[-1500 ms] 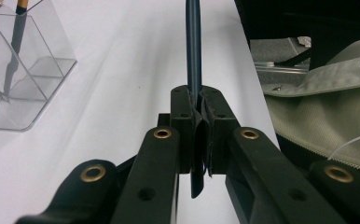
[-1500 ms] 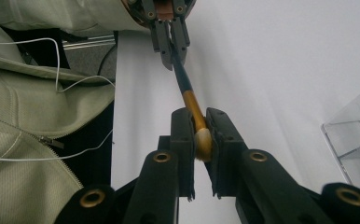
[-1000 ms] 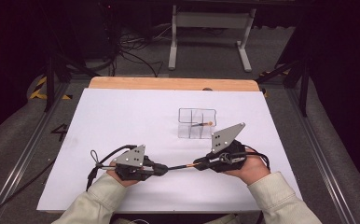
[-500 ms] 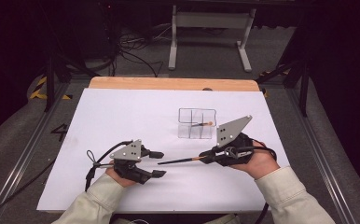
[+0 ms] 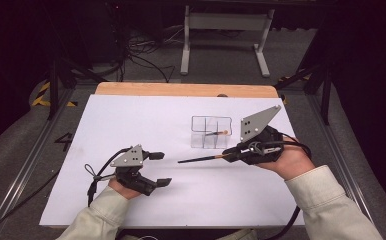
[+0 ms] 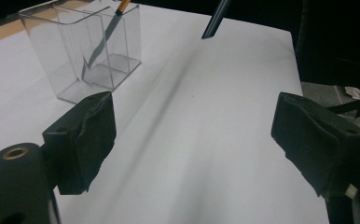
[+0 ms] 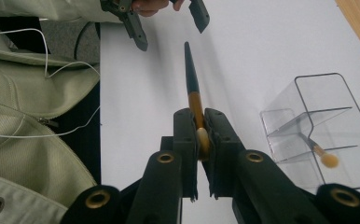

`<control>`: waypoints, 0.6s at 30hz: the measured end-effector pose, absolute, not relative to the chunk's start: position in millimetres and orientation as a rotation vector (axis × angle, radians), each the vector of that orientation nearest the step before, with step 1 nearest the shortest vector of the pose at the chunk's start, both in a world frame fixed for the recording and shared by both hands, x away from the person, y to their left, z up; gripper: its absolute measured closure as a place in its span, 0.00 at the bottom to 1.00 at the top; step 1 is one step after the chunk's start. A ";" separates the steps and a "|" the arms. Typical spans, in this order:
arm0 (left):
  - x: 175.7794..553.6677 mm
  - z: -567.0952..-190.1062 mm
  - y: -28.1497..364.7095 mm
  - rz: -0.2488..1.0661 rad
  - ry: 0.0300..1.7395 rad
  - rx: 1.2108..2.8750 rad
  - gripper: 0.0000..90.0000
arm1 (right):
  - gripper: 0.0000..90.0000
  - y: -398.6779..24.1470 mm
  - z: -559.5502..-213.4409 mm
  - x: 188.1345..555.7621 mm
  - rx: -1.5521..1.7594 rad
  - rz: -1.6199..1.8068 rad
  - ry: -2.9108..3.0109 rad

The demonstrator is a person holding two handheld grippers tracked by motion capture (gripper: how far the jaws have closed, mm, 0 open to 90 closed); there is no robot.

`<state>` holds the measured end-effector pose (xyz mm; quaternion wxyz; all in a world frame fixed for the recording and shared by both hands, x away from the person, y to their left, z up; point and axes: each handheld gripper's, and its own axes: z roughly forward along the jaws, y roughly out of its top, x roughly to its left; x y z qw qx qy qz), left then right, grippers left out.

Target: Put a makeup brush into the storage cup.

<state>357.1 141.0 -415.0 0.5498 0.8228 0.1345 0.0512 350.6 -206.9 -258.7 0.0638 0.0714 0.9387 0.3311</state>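
Observation:
My right gripper (image 5: pixel 233 155) is shut on the gold ferrule end of a makeup brush (image 5: pixel 201 159), held above the white table with its dark handle pointing left. In the right gripper view the jaws (image 7: pixel 199 135) clamp the brush (image 7: pixel 190 77) near its bristles. My left gripper (image 5: pixel 160 168) rests low at the front left; its jaws have just been opening and nothing lies between them. In the left gripper view the pads (image 6: pixel 82 140) stand wide apart, with the brush handle tip (image 6: pixel 214 21) above and beyond them.
A clear divided organizer (image 5: pixel 211 132) stands mid-table beside my right gripper, with a second small brush (image 5: pixel 216 133) leaning inside. It shows at the upper left as the organizer (image 6: pixel 92 51) and at the right as the organizer (image 7: pixel 318 121). The wooden table edge (image 5: pixel 181 89) runs along the back.
The left gripper let go of the brush handle and opened wide. The right gripper rose with the brush, pulling its handle up and away from the left jaws.

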 end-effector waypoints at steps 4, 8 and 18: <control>357.6 -415.2 144.1 0.137 0.338 1.940 0.12 | 0.94 -208.9 -253.4 353.4 0.228 0.982 2.837; 358.3 -416.2 146.5 0.154 0.361 1.938 0.08 | 0.94 -211.4 -248.5 356.9 0.238 0.972 2.831; 357.9 -416.9 151.6 0.168 0.384 1.936 0.07 | 0.94 -220.5 -234.5 369.5 0.295 0.943 2.811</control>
